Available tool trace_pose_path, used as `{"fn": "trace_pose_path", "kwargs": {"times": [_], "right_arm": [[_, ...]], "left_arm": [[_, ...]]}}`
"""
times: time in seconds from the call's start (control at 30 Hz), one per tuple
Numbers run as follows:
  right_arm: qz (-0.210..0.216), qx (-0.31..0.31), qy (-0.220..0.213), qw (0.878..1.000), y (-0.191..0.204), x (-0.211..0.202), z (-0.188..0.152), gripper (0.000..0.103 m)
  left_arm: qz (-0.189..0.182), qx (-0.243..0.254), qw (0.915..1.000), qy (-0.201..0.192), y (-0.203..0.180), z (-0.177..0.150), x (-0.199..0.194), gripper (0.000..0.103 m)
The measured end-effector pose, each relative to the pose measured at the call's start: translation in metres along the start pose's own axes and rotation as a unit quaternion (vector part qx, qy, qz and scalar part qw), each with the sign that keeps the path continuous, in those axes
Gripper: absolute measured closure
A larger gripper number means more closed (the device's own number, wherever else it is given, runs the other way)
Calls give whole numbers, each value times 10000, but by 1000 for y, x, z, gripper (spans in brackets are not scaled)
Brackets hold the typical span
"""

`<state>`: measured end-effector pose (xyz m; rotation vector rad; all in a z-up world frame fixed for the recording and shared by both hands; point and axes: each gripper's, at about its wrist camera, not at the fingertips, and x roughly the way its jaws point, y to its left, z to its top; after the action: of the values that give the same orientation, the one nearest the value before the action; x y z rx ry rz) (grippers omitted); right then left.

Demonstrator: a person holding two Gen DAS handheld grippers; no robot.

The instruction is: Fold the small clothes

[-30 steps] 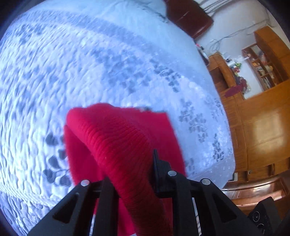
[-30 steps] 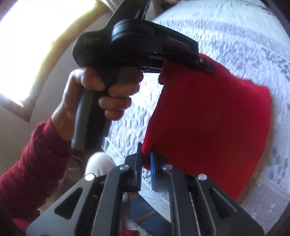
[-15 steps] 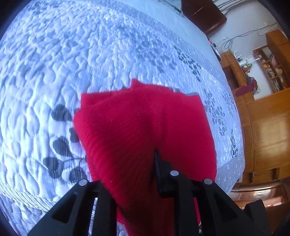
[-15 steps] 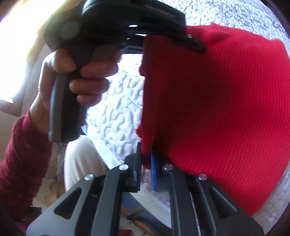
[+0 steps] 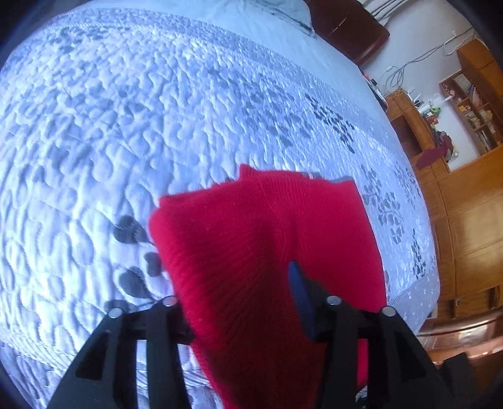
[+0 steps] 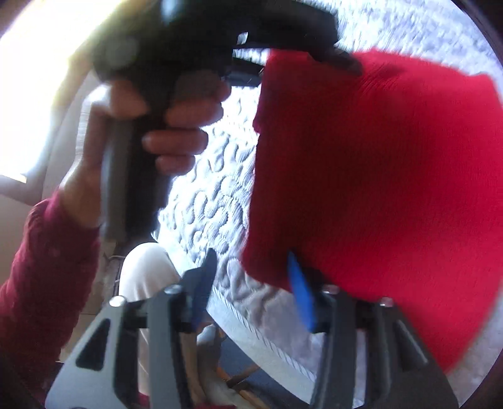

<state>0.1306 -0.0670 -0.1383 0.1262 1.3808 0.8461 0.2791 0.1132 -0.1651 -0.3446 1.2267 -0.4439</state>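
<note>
A small red knitted garment (image 5: 257, 239) lies folded on the white quilted bed (image 5: 125, 110); it also shows in the right wrist view (image 6: 377, 176). My left gripper (image 5: 239, 289) has its jaws spread wide, with the garment's near edge draped between and over them. My right gripper (image 6: 251, 270) has its jaws apart at the garment's near corner; the corner rests against the blue-padded right finger (image 6: 298, 289). The left gripper's body and the hand holding it (image 6: 176, 103) fill the upper left of the right wrist view, its tip at the garment's far corner.
The bed's edge (image 5: 418, 283) runs on the right, with wooden cabinets and shelves (image 5: 471, 201) beyond. A dark headboard (image 5: 345, 25) stands at the far end. In the right wrist view the person's red sleeve (image 6: 41, 267) and pale trouser leg (image 6: 147, 270) are beside the bed edge.
Both grippers were shut on the red garment and carried it forward over itself. Now both have opened and the garment lies lower on the bed.
</note>
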Motion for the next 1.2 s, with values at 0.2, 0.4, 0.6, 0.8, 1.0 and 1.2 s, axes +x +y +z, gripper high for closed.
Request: {"fn": "trace_pose_path", "kwargs": {"times": [0.2, 0.4, 0.6, 0.8, 1.0, 1.2], "right_arm": [[-681, 900, -812, 9903, -72, -93, -51, 51], [-235, 2029, -791, 9757, -137, -109, -88, 49], [166, 2164, -328, 9756, -145, -67, -77, 61], [-26, 1918, -318, 9809, -134, -90, -84, 87], [-964, 1545, 237, 9830, -127, -56, -91, 87], [-1047, 1275, 123, 9862, -118, -84, -87, 66]], "left_arm": [[116, 8, 9999, -89, 4, -3, -10, 53], [209, -22, 9995, -218, -2, -34, -23, 46], [608, 352, 9975, -55, -28, -72, -10, 45], [1032, 763, 9917, -19, -47, -77, -1, 44], [909, 694, 9934, 46, -39, -76, 7, 40], [1017, 859, 9910, 112, -38, -68, -20, 41]]}}
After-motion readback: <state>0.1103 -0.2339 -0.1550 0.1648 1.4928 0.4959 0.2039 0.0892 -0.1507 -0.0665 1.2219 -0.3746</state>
